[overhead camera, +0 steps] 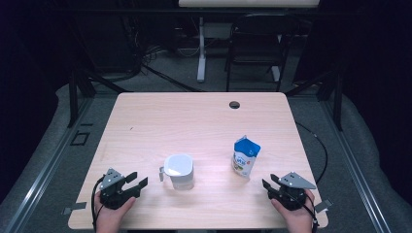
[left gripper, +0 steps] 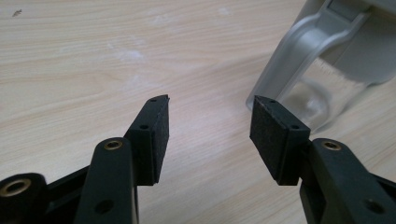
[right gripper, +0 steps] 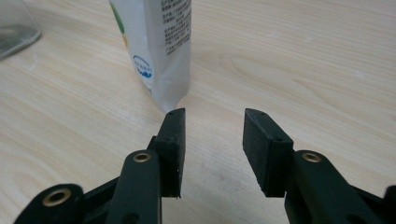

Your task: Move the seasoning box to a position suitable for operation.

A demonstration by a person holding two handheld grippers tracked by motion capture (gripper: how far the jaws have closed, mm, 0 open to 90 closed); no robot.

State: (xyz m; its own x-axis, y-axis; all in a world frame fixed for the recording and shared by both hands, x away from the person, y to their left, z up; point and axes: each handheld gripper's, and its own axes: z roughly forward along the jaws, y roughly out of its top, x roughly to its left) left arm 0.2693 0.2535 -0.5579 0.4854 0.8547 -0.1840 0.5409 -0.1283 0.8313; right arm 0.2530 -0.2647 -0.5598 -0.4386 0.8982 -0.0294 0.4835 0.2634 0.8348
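Your left gripper (overhead camera: 135, 183) sits at the near left of the counter (overhead camera: 160, 116), jaws released and holding nothing, aimed toward the clear pitcher (overhead camera: 179, 171) that stands just to its right. That placement makes sense: the pitcher's handle (overhead camera: 161, 173) points out toward your left side, so it is the natural part for that gripper to take. In the left gripper view the handle (left gripper: 299, 51) rises just beyond the right-hand jaw, near it but not between the two, so you would need to shift sideways before closing. The pitcher carries a white lid (overhead camera: 178, 164), and its glassy base looks empty as far as I can tell.

Your right gripper (overhead camera: 270, 187) rests at the near right, jaws likewise spread with nothing between them. The blue and white carton (overhead camera: 245, 157) stands upright just ahead of it and slightly toward the middle, well placed for that hand. Its top appears pinched open, which suggests it is meant to be tipped toward the pitcher; the two stand near each other but apart, leaving room to tilt. In the right gripper view the carton (right gripper: 159, 46) stands beyond the left-hand jaw, off the centre line, so the gap does not yet frame it.

Both hands sit low at the counter's near edge, mirror-like, which reads as a ready stance.
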